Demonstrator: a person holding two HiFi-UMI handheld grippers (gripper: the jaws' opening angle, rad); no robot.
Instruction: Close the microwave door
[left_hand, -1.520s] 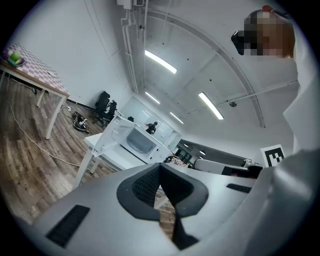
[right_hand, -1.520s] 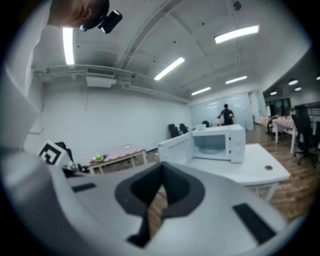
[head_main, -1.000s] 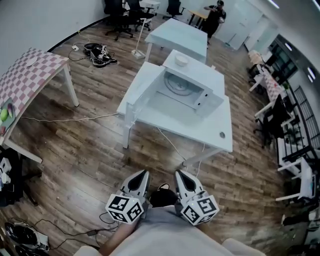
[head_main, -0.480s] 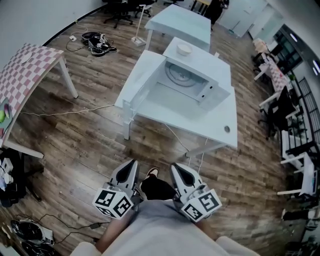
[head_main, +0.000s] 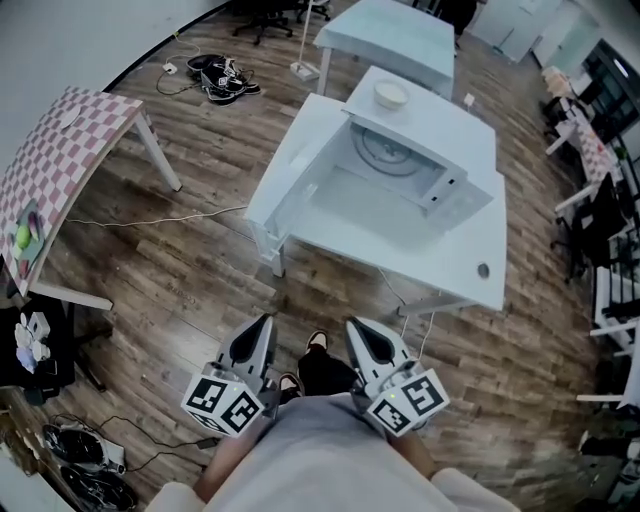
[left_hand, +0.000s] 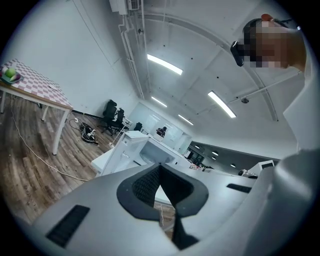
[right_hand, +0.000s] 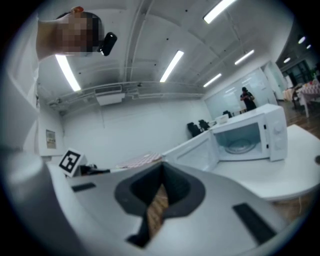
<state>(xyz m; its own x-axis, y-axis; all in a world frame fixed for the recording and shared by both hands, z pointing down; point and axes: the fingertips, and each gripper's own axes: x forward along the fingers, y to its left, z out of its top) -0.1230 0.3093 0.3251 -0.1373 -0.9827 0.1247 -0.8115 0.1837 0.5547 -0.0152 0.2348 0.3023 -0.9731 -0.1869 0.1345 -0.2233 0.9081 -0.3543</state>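
Note:
A white microwave (head_main: 425, 170) stands on a white table (head_main: 440, 260), its door (head_main: 300, 195) swung wide open to the left and the glass turntable showing inside. Both grippers hang low by the person's body, well short of the table. My left gripper (head_main: 262, 328) and right gripper (head_main: 356, 330) are both shut, with nothing between the jaws. The left gripper view shows the left gripper (left_hand: 160, 167) pointing at the microwave (left_hand: 152, 150) far off. In the right gripper view the right gripper (right_hand: 162, 178) sits below the open microwave (right_hand: 250, 136) and its door (right_hand: 197, 150).
A white bowl (head_main: 390, 95) rests on top of the microwave. A checkered table (head_main: 60, 170) stands at the left and a second white table (head_main: 390, 30) behind. Cables (head_main: 150, 222) cross the wood floor. Desks and chairs line the right side.
The person has stepped closer to the table, so the microwave looks larger and sits lower in the view. Both grippers stay shut near the body.

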